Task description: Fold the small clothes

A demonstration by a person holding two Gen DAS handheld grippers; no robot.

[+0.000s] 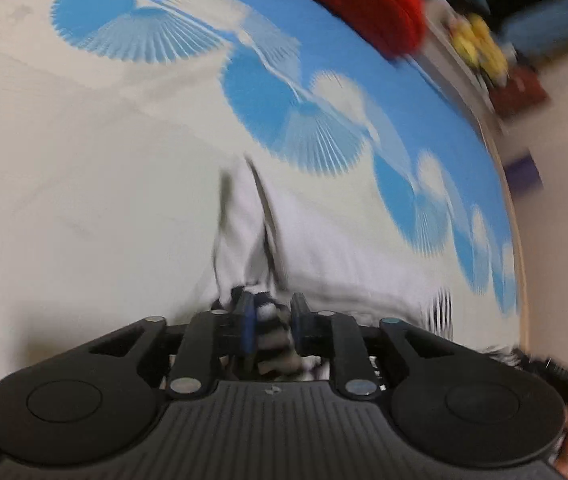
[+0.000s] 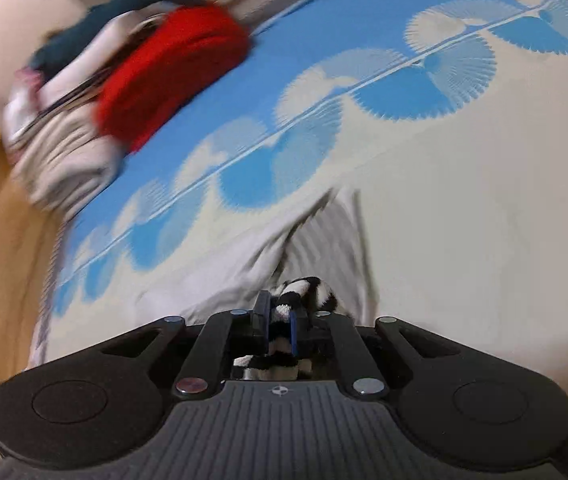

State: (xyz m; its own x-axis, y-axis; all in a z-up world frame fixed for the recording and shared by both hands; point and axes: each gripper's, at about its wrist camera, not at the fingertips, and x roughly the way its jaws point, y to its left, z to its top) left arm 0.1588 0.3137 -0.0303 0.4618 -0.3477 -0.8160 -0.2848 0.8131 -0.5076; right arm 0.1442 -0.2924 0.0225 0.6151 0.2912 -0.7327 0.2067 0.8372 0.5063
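A small white garment with black-and-white striped trim [image 1: 308, 248] lies spread on the cream and blue fan-patterned bed cover [image 1: 83, 140], its body stretching far from both cameras. The left gripper [image 1: 271, 320] pinches a striped edge; the right gripper [image 2: 279, 320] is also clamped narrow on striped fabric. A red knit garment [image 2: 171, 72] lies far off. No readable writing shows.

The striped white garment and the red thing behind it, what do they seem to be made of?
The striped white garment, clamped by both the left gripper and the right gripper, looks like soft matte knit cloth: it folds limply and bunches between the fingers. The red item looks like fuzzy fleece or wool, though blur leaves that open.
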